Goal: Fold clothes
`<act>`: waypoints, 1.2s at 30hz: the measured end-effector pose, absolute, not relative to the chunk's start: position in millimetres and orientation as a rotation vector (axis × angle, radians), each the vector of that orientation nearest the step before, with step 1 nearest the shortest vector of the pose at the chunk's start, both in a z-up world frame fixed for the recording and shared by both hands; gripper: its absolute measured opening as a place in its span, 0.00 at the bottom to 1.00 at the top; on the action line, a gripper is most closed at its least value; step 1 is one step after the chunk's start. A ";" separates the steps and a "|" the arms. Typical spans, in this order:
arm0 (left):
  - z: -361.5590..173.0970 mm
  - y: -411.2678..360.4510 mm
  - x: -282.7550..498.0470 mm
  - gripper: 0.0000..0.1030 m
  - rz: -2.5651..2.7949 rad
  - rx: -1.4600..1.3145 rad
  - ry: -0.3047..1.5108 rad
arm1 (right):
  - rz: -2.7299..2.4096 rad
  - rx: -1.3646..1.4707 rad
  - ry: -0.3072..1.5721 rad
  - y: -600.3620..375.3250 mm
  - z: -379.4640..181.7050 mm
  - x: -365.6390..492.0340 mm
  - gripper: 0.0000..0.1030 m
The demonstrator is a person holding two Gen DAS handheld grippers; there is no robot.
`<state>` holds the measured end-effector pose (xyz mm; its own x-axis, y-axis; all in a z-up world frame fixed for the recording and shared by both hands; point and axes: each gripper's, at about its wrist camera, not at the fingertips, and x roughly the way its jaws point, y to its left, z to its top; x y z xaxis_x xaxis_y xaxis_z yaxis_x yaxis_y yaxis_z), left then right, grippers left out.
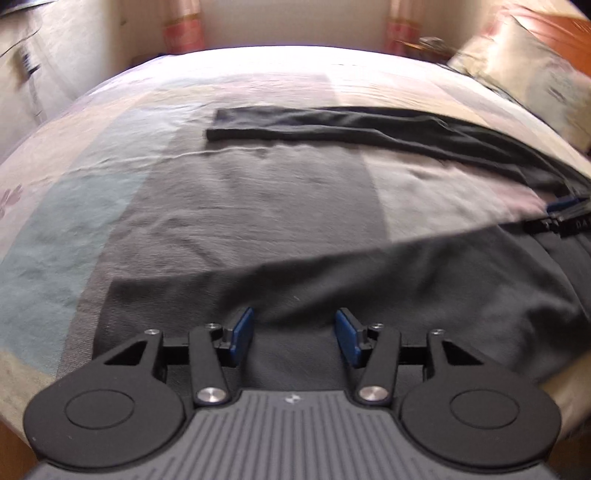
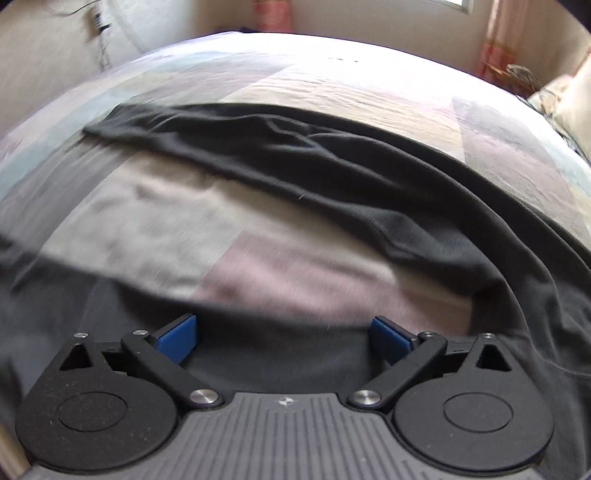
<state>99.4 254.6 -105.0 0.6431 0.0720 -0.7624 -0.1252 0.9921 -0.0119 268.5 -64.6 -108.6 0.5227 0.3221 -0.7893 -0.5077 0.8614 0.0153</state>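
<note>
Dark grey trousers [image 1: 332, 280] lie spread on the bed, one leg [image 1: 332, 122] stretched across the far side and the other near me. My left gripper [image 1: 293, 317] is open just above the near leg, with fabric under its blue pads [image 1: 242, 332] but nothing pinched. My right gripper [image 2: 284, 325] is open wide over the same dark cloth [image 2: 277, 358], and the far leg [image 2: 295, 158] runs across ahead of it. The right gripper [image 1: 567, 208] also shows at the right edge of the left wrist view, on the trousers' seat.
The bed wears a patchwork cover [image 1: 258, 192] of grey, pink and pale green. A pillow [image 1: 535, 74] lies at the far right. Pink curtains [image 1: 183, 26] and a wall stand behind the bed. The bed's near edge [image 1: 22, 376] is at lower left.
</note>
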 end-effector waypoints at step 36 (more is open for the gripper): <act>-102.6 177.7 84.5 0.66 -0.084 -0.029 0.881 | 0.421 -0.136 0.994 -117.3 -99.0 165.9 0.99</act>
<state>84.5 177.7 -102.6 0.6331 -0.0858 -0.7693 0.0618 0.9963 -0.0602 165.9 -117.3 -99.0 0.4725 0.2816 -0.8351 -0.4037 0.9115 0.0789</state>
